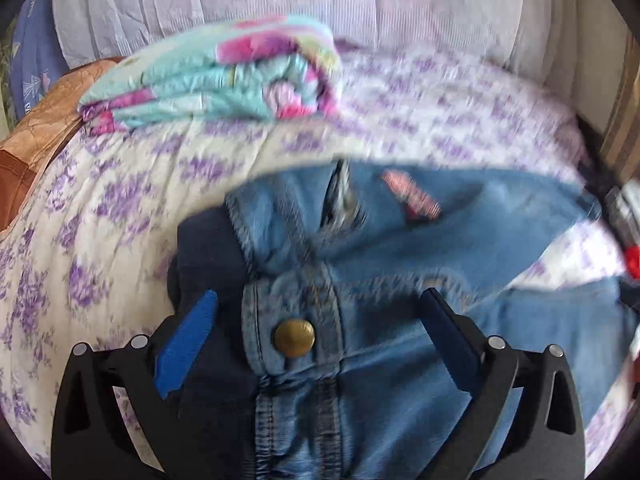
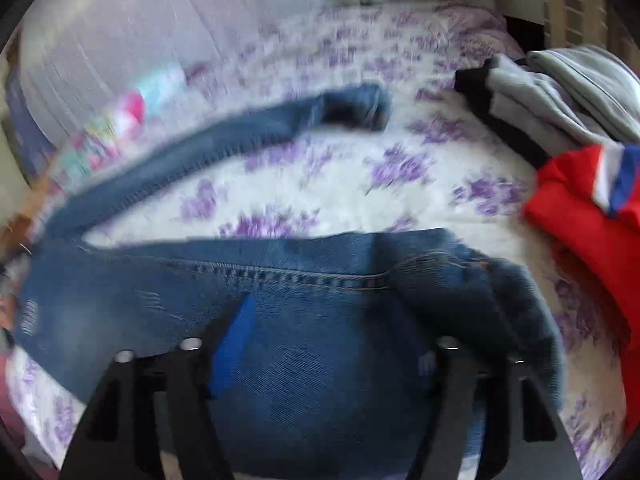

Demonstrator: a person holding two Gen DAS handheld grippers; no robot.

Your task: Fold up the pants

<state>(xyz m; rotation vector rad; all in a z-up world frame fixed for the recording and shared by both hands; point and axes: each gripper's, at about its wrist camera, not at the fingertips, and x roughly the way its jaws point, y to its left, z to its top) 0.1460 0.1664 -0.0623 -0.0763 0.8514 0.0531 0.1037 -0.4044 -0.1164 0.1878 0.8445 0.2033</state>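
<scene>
A pair of blue denim pants (image 1: 400, 240) is spread on a bed covered by a white sheet with purple flowers (image 1: 100, 216). In the left wrist view the waistband with its brass button (image 1: 294, 337) is seen directly in front of the left gripper (image 1: 320, 320). The two fingers of this gripper are held wide apart, one at each side of the waistband, and the blue pads (image 1: 186, 344) are not pressed on the cloth. Something dark navy (image 1: 208, 248) is lying under the left edge of the denim, but whether it is part of the pants or a separate piece cannot be told. A small pink patch (image 1: 410, 194) is seen on the denim further away. Behind the pants, a folded cloth in turquoise and pink (image 1: 216, 80) is placed on the sheet, near a pale cushion (image 1: 320, 0).

In the right wrist view the picture is blurred. The right gripper (image 2: 332, 332) is held over the denim with its fingers apart, and no cloth is pinched between them. One trouser leg (image 2: 224, 144) is stretched away across the sheet up to its hem, and the wider part of the pants lies below the gripper. At the right side a red garment with white and blue stripes (image 2: 580, 208) and a grey folded garment (image 2: 560, 88) are lying apart from the pants.
</scene>
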